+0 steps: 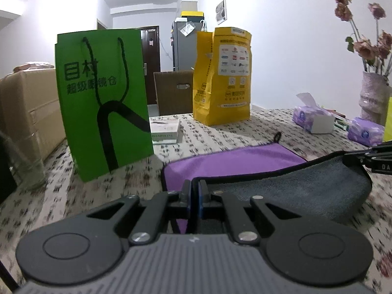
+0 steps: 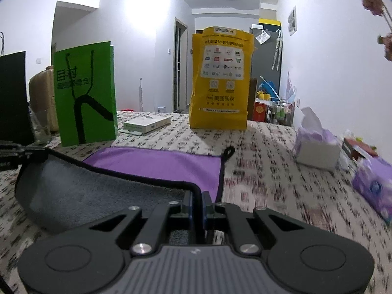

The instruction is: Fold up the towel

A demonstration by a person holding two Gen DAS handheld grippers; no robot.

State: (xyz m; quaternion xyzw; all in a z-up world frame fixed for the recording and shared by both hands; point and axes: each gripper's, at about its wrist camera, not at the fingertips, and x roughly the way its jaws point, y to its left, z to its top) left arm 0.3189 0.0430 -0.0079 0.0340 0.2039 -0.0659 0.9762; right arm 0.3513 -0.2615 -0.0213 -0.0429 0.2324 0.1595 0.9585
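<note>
Left wrist view: the patterned table [image 1: 232, 127] carries the towel [image 1: 235, 156], purple face flat and its near edge lifted, grey underside sagging between the two grippers. The left gripper [image 1: 195, 191] and right gripper [image 2: 196, 203] are each clenched on a near corner. If either pinch slips or the hands travel unevenly, the fold would likely land skewed.

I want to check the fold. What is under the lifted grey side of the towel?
Under the lifted flap of the towel lies its own purple half, flat on the tablecloth. The part nearest the grippers is covered.
</note>
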